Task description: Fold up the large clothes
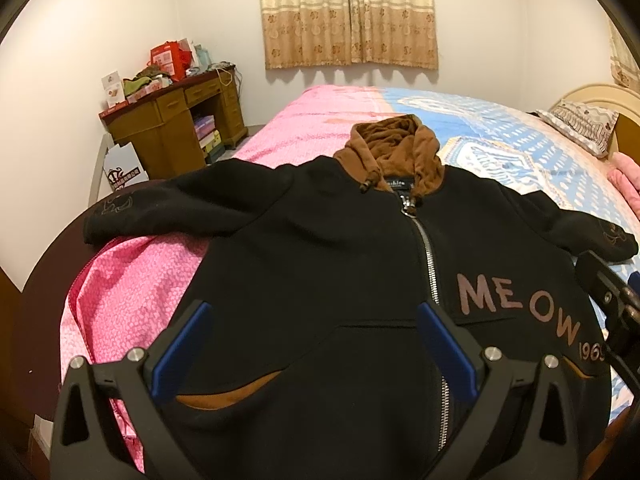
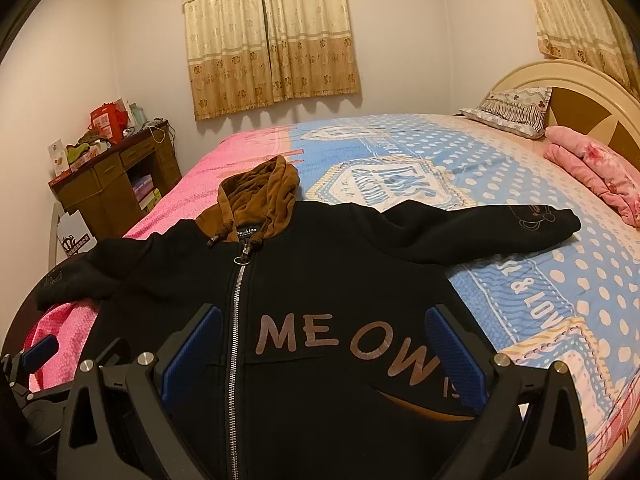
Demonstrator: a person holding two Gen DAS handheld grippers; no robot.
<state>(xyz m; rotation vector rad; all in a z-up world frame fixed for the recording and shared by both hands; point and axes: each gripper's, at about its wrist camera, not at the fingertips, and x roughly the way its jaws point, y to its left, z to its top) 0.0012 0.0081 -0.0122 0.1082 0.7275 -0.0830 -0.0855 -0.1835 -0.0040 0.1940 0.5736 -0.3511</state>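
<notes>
A: Where it lies spread face-up on the bed (image 2: 460, 168), is the black hoodie (image 1: 320, 248) zipped?

B: Yes, zip (image 1: 428, 256) closed, brown hood (image 1: 394, 148) pointing toward the curtains (image 1: 348, 12), both sleeves stretched out sideways.

A: And the left hand-held gripper (image 1: 312, 344)?

B: Released, blue pads wide apart above the pocket area, nothing between them.

A: The right hand-held gripper (image 2: 324, 354)?

B: Also released, fingers spread either side of the "MEOW" lettering (image 2: 348, 346), gripping nothing. Each shows at the edge of the other's view.

A: Anything nearby?

B: A pillow (image 2: 508, 110) by the headboard, and a cluttered wooden counter (image 1: 180, 120) in the corner.
</notes>
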